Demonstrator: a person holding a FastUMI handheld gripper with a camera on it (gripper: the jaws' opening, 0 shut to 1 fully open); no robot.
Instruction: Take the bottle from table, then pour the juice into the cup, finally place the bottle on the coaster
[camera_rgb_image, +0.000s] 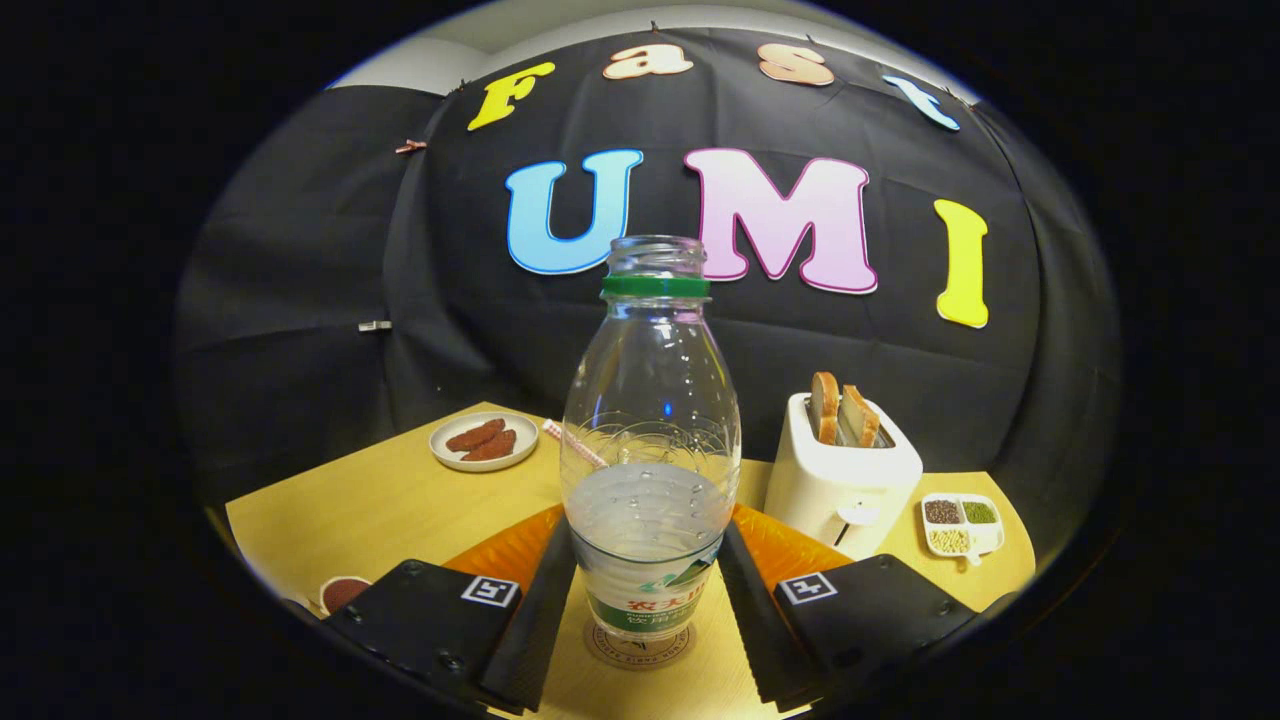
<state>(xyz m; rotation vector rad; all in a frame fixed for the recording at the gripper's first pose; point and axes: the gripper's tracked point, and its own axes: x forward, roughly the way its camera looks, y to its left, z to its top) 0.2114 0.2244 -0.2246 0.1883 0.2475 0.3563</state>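
Between the two fingers of the gripper, a clear plastic bottle with a green neck ring and no cap is seen standing upright on a round brown printed coaster, which lies on the yellow wooden table. The bottle is about one-third filled with a pale liquid. The fingers are held at either side of the bottle's lower body; whether both are pressed against it cannot be told. Beyond the bottle to the right, a white toaster loaded with two bread slices is placed, with a small white divided dish of grains beside it. To the left, a white plate of brown pieces is set.
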